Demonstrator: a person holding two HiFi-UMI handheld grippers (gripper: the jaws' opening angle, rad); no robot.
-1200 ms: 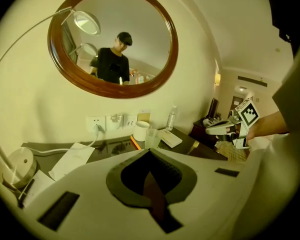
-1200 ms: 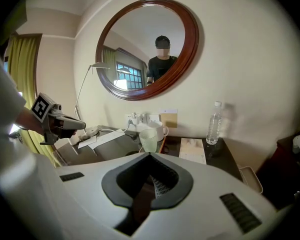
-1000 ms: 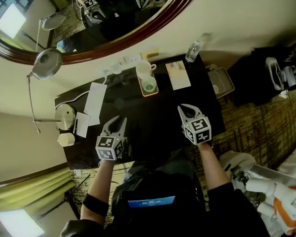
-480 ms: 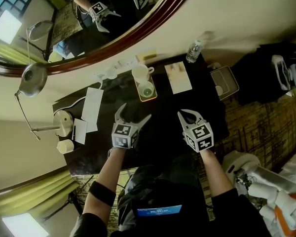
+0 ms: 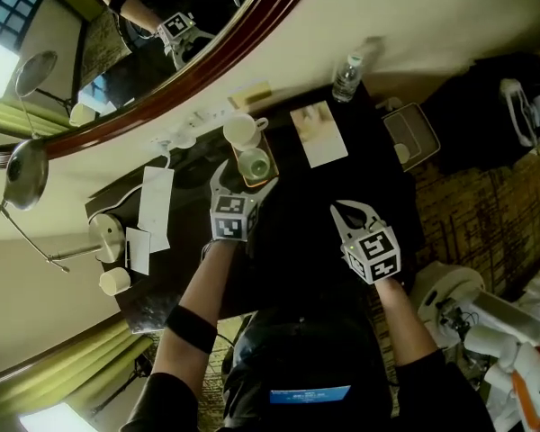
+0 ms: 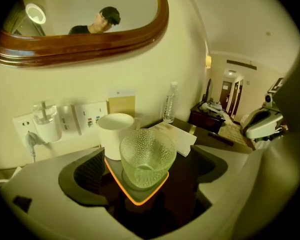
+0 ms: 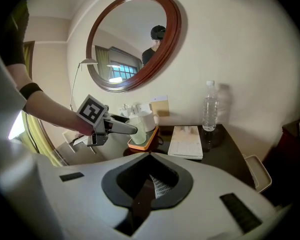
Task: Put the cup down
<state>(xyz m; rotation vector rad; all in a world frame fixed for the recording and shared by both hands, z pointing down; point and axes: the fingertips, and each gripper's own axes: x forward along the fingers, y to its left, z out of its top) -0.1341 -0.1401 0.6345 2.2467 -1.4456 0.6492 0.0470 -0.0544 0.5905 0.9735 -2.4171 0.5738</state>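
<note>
Fingers just opening wide and gripping nothing, the left gripper (image 6: pixel 147 170) brackets the dimpled glass cup (image 6: pixel 147 154) standing between them on its orange-edged tray (image 6: pixel 137 202), likely readying a grasp, white mug (image 6: pixel 115 134) just behind; the right gripper's (image 7: pixel 150 171) fingers are shut, empty.

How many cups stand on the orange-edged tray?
2. A glass cup stands at the end of the tray nearer the person. A white mug stands just behind it, nearer the wall. None seems hidden.
</note>
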